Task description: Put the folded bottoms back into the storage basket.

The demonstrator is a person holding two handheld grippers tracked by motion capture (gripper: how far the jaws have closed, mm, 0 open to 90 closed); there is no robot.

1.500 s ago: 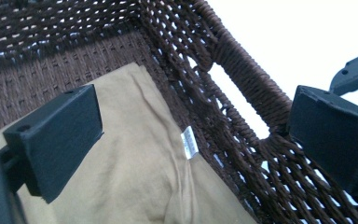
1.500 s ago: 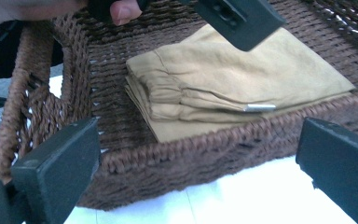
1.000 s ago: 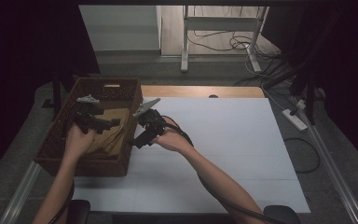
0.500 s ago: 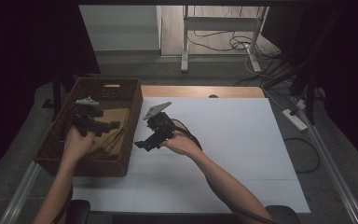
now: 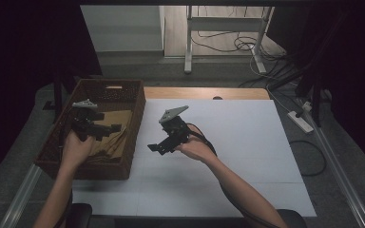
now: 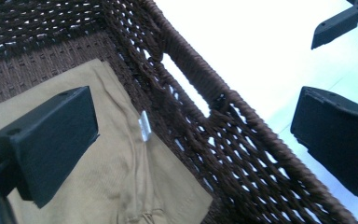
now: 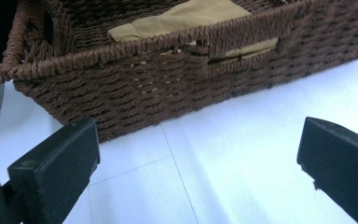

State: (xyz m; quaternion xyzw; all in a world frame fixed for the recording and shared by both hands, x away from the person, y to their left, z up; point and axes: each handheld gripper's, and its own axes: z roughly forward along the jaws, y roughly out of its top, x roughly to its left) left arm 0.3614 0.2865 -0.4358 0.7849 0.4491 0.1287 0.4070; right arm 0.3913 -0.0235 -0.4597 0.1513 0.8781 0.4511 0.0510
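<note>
High view puts the tan cloth (image 5: 108, 135) folded flat on the floor of the brown woven basket (image 5: 135, 102), which sits at the nine o'clock edge of the white table (image 5: 247, 142). In the left gripper view the cloth's long axis runs roughly from seven o'clock toward one o'clock, alongside the basket wall with the handle slot, and a small pale tag (image 6: 143, 125) sits on its seam; whatever is printed on the tag is too small to read, and no brand or other writing can be made out. The left hand-held gripper (image 5: 105, 128) hangs inside the basket just above the cloth, its jaws standing wide apart with nothing between them, one jaw over the fabric and the other past the rim toward the table. So the cloth lies straight ahead and below that gripper, and the left hand is plainly the nearer one. The right hand-held gripper (image 5: 158, 147) hovers over the table just outside the basket at its three o'clock side, pointing back toward nine o'clock at the basket wall, jaws also spread and empty. Judging from this, a pick would fall to the left gripper, dipping down to pinch the cloth near its edge.
</note>
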